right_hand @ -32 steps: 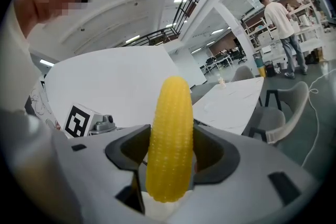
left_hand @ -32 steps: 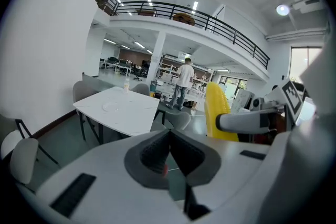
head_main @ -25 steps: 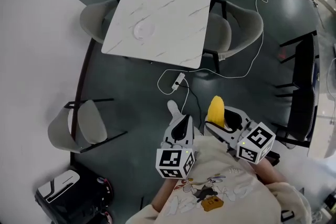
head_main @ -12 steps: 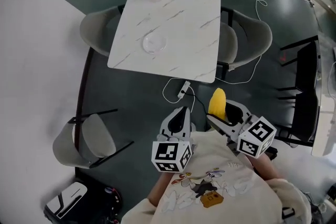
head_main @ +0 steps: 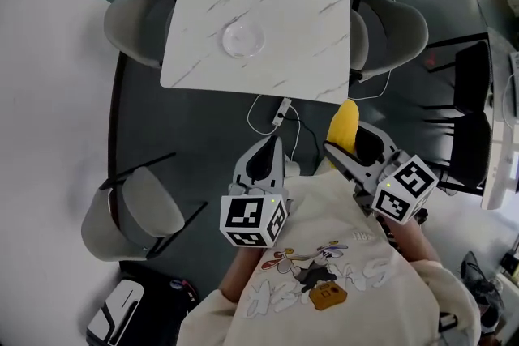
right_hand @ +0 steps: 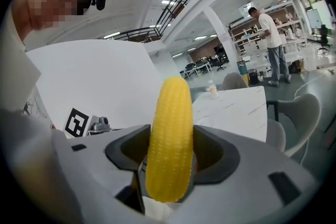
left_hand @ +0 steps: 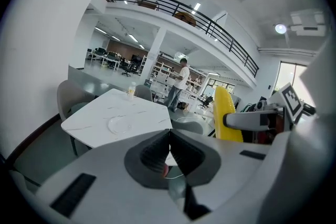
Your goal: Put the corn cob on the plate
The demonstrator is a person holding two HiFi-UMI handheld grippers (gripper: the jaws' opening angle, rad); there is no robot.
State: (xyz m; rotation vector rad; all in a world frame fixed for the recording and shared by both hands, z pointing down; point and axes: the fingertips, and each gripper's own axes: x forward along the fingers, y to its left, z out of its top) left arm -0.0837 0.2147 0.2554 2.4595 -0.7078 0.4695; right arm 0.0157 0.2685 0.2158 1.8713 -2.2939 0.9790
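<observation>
Carrying the corn cob clamped in the right gripper fingers, we have neared the bench; the plate remains well ahead. Left gripper fingers: closed, empty.

The person holds both grippers close in front of the chest, side by side and near each other, jaws pointing forward and away from the body, the two converging slightly at their tips. The left gripper has its jaws pressed together with nothing between them, and its marker cube sits nearest the body. The right gripper has its jaws clamped on the lower part of a yellow corn cob, which stands up out of them.
</observation>
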